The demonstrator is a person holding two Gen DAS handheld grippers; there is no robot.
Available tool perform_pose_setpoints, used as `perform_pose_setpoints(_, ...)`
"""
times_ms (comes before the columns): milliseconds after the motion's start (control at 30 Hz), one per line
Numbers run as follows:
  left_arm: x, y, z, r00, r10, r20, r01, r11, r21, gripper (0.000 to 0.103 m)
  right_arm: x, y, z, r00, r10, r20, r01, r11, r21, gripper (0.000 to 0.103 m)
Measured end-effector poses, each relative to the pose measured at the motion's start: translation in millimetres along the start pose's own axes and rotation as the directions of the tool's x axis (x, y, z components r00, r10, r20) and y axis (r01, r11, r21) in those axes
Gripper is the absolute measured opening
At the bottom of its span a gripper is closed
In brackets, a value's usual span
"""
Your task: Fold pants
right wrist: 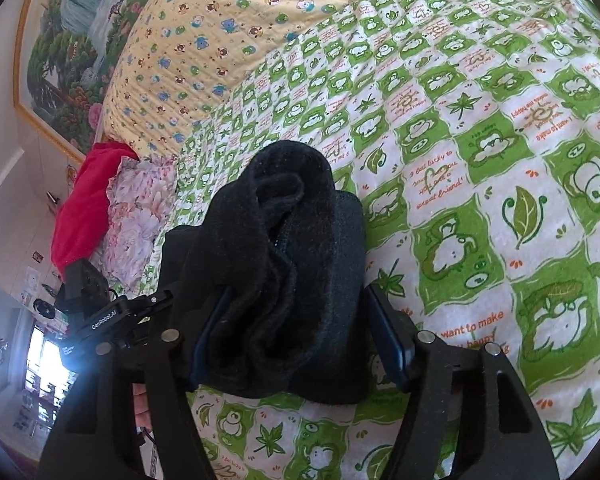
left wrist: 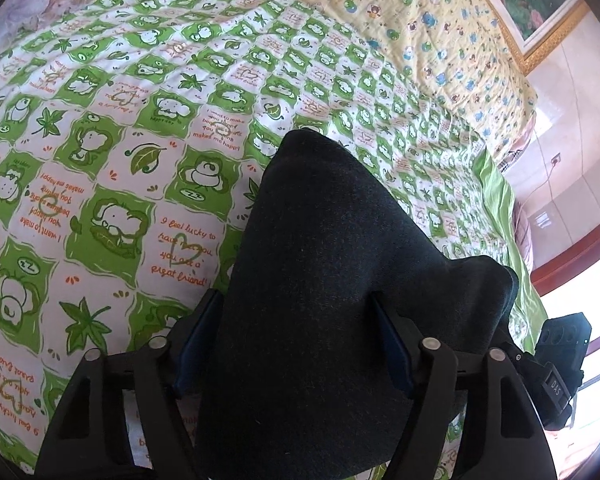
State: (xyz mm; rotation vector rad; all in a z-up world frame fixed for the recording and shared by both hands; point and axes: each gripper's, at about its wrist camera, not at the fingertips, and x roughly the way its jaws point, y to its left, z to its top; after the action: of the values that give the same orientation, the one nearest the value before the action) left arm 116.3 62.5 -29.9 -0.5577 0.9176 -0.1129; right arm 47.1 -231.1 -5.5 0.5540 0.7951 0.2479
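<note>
The dark pants (left wrist: 320, 260) lie on the green and white patterned bedspread (left wrist: 120, 160). In the left wrist view a smooth dark panel of them runs between the blue pads of my left gripper (left wrist: 296, 344), which is closed on the cloth. In the right wrist view the pants (right wrist: 284, 240) are bunched in thick folds, and my right gripper (right wrist: 300, 332) is closed on that bundle, just above the bedspread (right wrist: 480, 200). The other gripper shows at the right edge of the left view (left wrist: 556, 364) and at the left of the right view (right wrist: 100, 312).
A yellow quilt with bear prints (left wrist: 420, 20) covers the far part of the bed. A red cloth (right wrist: 84, 204) and a floral pillow (right wrist: 136, 208) lie at the bed's edge. A framed landscape painting (right wrist: 72, 52) hangs on the wall.
</note>
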Motion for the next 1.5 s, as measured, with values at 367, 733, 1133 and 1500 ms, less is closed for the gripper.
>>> perform_pose_setpoints(367, -18, -15, 0, 0.999, -0.014, 0.031, 0.013, 0.999, 0.043, 0.04, 3, 13, -2, 1.0, 0.002, 0.005, -0.002, 1.0, -0.006, 0.05)
perform_pose_setpoints(733, -74, -17, 11, 0.989, 0.004, 0.149, -0.013, 0.998, 0.062, 0.036, 4, 55, 14, 0.995, 0.094, 0.016, -0.093, 0.993, -0.068, 0.045)
perform_pose_setpoints(1133, -115, 28, 39, 0.961, 0.095, 0.259, -0.093, 0.995, -0.018, 0.036, 57, 115, 41, 0.99, 0.141, -0.02, -0.142, 0.972, -0.189, 0.045)
perform_pose_setpoints(1500, -116, 62, 64, 0.946, 0.154, 0.287, -0.133, 0.987, -0.094, 0.036, 108, 144, 61, 0.987, 0.152, -0.047, -0.159, 0.954, -0.255, 0.045)
